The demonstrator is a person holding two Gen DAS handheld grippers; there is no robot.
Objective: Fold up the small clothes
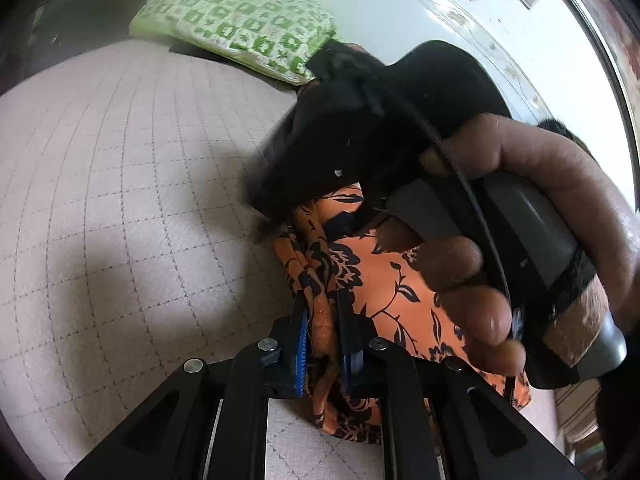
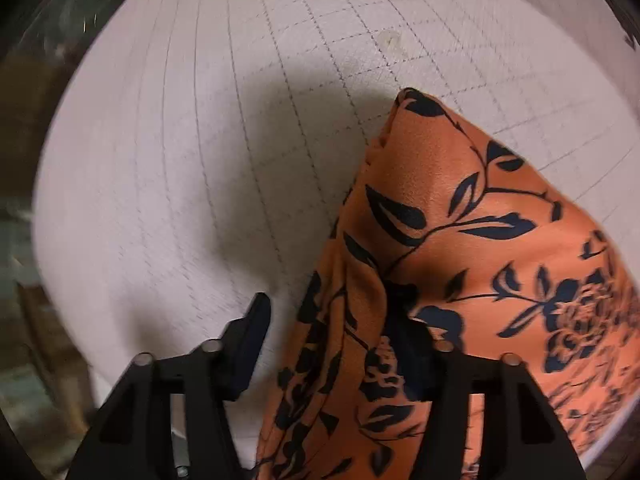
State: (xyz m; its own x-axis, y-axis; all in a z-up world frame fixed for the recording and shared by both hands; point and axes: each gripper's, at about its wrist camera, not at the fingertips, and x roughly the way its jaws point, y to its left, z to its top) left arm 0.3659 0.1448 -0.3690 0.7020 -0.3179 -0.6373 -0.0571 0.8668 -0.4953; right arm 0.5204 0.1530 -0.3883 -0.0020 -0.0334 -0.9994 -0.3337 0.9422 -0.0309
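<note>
- We grip the orange floral garment [image 1: 384, 280] with the left gripper [image 1: 322, 340]: its blue-padded fingers [image 1: 300, 356] are pressed together on a bunched edge of the cloth, at 6 o'clock in the left wrist view.
- The right gripper [image 2: 332, 344] has its fingers spread. One finger [image 2: 250, 344] stands bare at 7 o'clock in the right wrist view; the other is hidden under the cloth, which drapes across it. Nothing is pinched between them.
- The garment [image 2: 460, 240] lies partly on the quilted bed cover [image 2: 200, 160] and partly lifted. In the right wrist view it fills the sector from 3 to 6 o'clock, with one corner pointing to 1 o'clock.
- In the left wrist view, the person's right hand [image 1: 520, 240] and its gripper body sit at 3 o'clock, just above the garment. A green patterned pillow [image 1: 240, 28] lies at 12 o'clock, well apart from the work.
- Risk 1: the left pinch holds a gathered bunch, not a flat edge. We judge that pulling from here could set a crooked crease or drag extra layers along.
- Risk 2: the fabric looks thin and slick. A quick lift could slip it out of the pads.
- Risk 3: the cloth draped over the hidden right finger could snag or be caught unevenly when that claw closes, and the fold line would skew.
- Risk 4: the two grippers work close together; a collision could knock the hold loose.
</note>
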